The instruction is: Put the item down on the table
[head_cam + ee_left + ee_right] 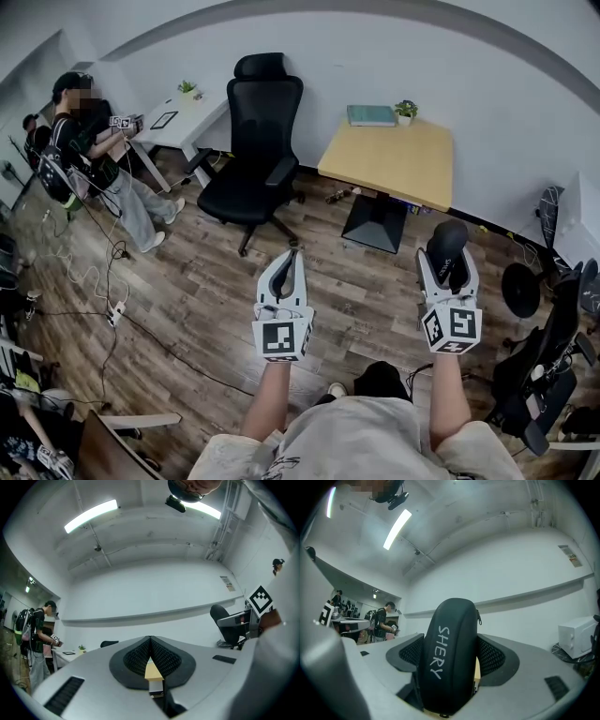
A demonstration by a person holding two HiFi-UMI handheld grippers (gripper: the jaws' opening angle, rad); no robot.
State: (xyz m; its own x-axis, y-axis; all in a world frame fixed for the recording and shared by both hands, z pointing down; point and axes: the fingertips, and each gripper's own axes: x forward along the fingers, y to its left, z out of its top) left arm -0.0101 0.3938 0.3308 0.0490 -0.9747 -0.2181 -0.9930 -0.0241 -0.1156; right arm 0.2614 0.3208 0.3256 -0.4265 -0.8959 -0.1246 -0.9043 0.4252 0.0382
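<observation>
My right gripper is shut on a black zippered case that stands upright between its jaws. In the right gripper view the case fills the gap between the pads and bears white lettering. My left gripper is shut with nothing in it; in the left gripper view its tips meet. Both grippers are held up over the wooden floor, well short of the light wooden table, which stands ahead, slightly left of the right gripper.
A teal book and a small potted plant sit at the table's far edge. A black office chair stands left of it. A person stands by a white desk at far left. More chairs crowd the right.
</observation>
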